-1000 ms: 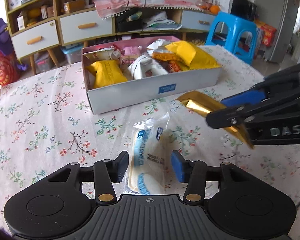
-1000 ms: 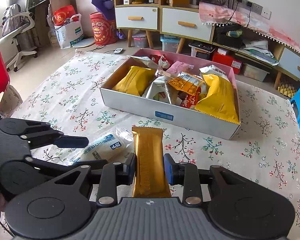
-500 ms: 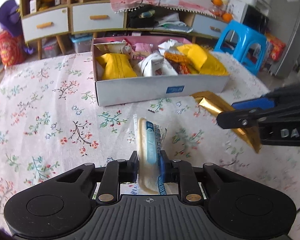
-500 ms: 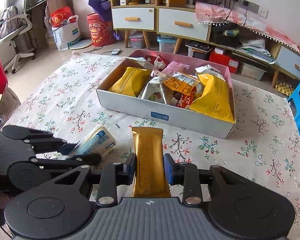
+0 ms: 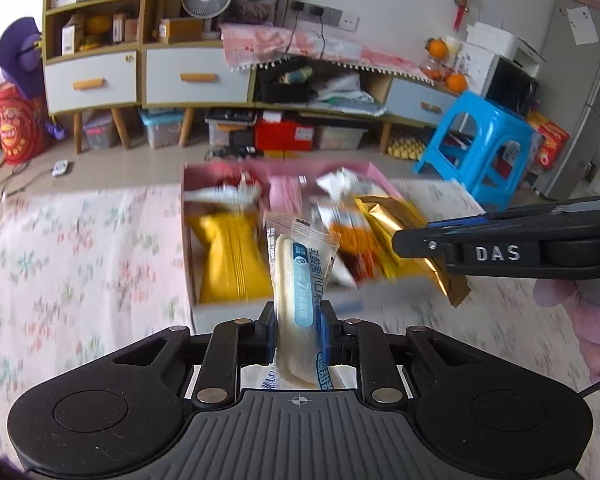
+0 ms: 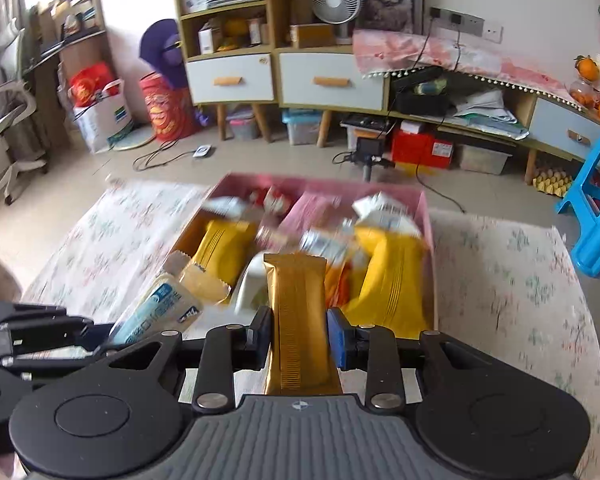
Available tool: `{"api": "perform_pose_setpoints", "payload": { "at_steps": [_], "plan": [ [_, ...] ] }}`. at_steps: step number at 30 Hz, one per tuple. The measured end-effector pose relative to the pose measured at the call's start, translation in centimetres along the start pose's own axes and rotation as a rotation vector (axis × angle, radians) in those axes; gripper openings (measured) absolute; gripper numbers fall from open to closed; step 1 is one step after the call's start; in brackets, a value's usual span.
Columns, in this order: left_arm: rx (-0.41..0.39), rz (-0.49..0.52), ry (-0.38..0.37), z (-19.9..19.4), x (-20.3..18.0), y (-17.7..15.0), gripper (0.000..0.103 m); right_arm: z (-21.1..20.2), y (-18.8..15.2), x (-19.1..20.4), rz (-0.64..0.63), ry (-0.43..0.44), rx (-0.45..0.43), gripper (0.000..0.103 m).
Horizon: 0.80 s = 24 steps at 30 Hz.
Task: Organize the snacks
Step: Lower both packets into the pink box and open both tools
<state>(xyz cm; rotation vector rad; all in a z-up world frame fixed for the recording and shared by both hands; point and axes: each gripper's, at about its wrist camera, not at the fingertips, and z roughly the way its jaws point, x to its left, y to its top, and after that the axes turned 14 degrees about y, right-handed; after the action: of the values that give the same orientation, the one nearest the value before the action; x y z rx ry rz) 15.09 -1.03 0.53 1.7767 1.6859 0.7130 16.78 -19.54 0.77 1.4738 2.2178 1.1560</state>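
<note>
The left gripper is gripping a white and blue snack packet tight between its fingers, the packet standing upright. The right gripper is clamping a gold wrapper bar between its fingers. Just beyond both sets of fingers, the snack box is sitting on the flowered counter

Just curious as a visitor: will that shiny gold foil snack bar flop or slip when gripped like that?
The gold foil snack bar probably stays fairly stiff: it juts straight from the right tongs. Glossy foil may slip. Likely light.
</note>
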Motion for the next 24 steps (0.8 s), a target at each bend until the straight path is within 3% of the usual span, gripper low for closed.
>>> {"api": "perform_pose_setpoints", "payload": {
  "at_steps": [7,16,18,20,21,24],
  "plan": [
    [-0.001,-0.062,0.003,4.6,0.0,2.9,0.018,3.9,3.6,-2.7,0.04,-0.03,-0.014,0.02],
    [-0.045,-0.078,0.043,7.1,0.4,3.2,0.023,6.5,3.9,-5.0,0.075,-0.073,-0.011,0.022],
    [-0.05,-0.081,0.055,7.0,0.5,3.2,0.035,6.4,3.8,-5.0,0.081,-0.075,-0.016,0.029],
    [-0.068,-0.083,0.052,6.7,0.8,3.1,0.057,6.0,3.7,-4.9,0.089,-0.071,-0.019,0.038],
    [-0.078,-0.083,0.046,6.4,0.9,3.1,0.06,5.8,3.7,-4.8,0.089,-0.075,-0.022,0.046],
    [-0.089,-0.079,0.035,5.4,1.0,3.0,0.072,5.0,3.7,-4.2,0.066,-0.085,-0.036,0.053]
  ]
}}
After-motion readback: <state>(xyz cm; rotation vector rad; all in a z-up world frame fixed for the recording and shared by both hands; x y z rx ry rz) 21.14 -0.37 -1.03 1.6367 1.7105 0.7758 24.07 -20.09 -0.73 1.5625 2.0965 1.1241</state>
